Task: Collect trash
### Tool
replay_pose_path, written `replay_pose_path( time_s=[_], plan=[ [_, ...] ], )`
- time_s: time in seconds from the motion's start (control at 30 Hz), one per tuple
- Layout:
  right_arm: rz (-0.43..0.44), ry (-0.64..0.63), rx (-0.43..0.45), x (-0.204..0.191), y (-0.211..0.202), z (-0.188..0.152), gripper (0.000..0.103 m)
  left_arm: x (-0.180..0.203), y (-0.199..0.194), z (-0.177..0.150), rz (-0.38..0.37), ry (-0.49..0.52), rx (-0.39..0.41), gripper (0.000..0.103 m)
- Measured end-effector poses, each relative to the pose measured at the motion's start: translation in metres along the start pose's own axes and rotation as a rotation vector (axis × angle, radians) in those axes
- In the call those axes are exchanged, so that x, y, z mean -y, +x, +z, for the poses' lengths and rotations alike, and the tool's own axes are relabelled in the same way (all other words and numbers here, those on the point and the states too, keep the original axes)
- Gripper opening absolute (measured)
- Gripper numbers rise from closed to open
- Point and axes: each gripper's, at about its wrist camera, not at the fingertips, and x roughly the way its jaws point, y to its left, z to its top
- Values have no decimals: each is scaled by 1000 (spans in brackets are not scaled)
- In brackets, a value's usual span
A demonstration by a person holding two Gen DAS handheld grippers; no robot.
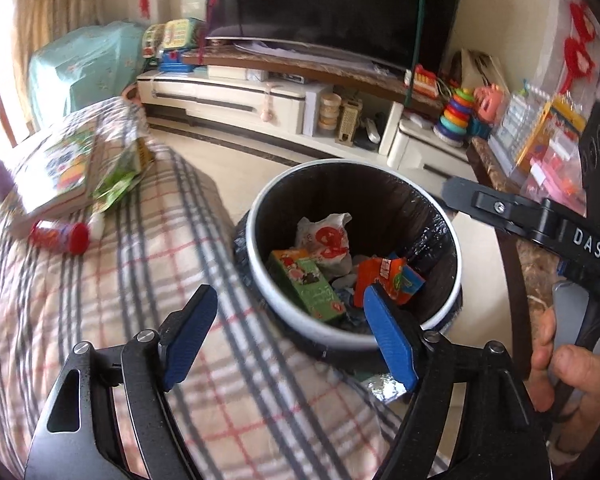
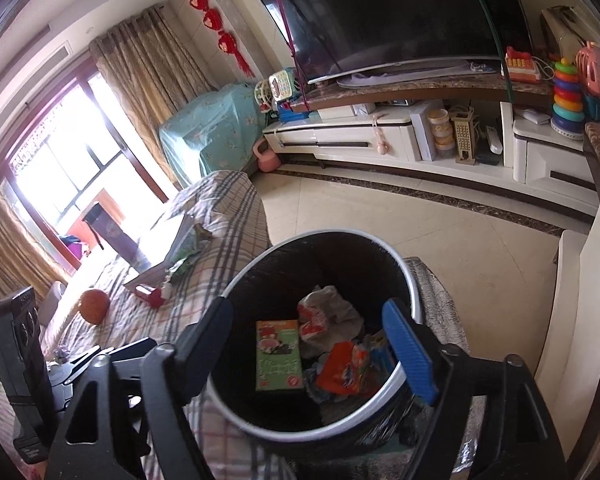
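Trash bin (image 1: 436, 322): round, white rim, black glossy liner, on tiled floor just beside plaid-covered sofa (image 1: 100, 300). Contents, left to right: green carton (image 1: 308, 284), rigid and boxy; crumpled white bag (image 1: 328, 240) with red print; orange foil wrapper (image 1: 384, 276), creased. Judged partly done. Left of bin on sofa: red-capped bottle (image 1: 60, 236) lying on its side, green crinkled packet (image 1: 116, 188) beside books; orange round object (image 2: 95, 306) farther left. Possibly still to collect. Left gripper (image 1: 288, 328) spread wide, nothing between blue ribbed pads. Right gripper (image 2: 312, 344) over bin mouth, likewise spread and empty.
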Motion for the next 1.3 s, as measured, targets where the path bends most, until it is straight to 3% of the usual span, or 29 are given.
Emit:
replay_pose_path(
  time_s=[0.07,0.23,0.63,0.73,0.83,0.9,0.93,1.0,1.13,1.3],
  plan=[
    [10,13,9,-6,-8,-9,92,-10,-14,-10,-1,-47,18,84],
    [57,57,14,-21,-24,-40,97,-35,-46,-46,-24,-159,53,89],
    [85,31,54,-59,-57,-92,97,-61,-99,-109,39,-223,151,90],
    [72,7,107,-67,-74,-96,97,-59,-115,-118,58,-215,194,90],
    [13,-71,220,-82,-99,-101,100,-55,-131,-125,70,-209,257,93],
    [-50,-147,322,-92,-115,-108,103,-52,-141,-130,100,-202,309,98],
    [-72,-172,351,-96,-118,-110,103,-49,-148,-134,142,-196,352,103],
    [-120,-226,400,-101,-123,-118,103,-43,-156,-142,220,-184,416,103],
    [-157,-269,414,-101,-117,-130,103,-34,-158,-153,345,-141,476,103],
    [-200,-296,386,-99,-106,-140,103,-30,-152,-160,390,-110,485,103]
  ],
)
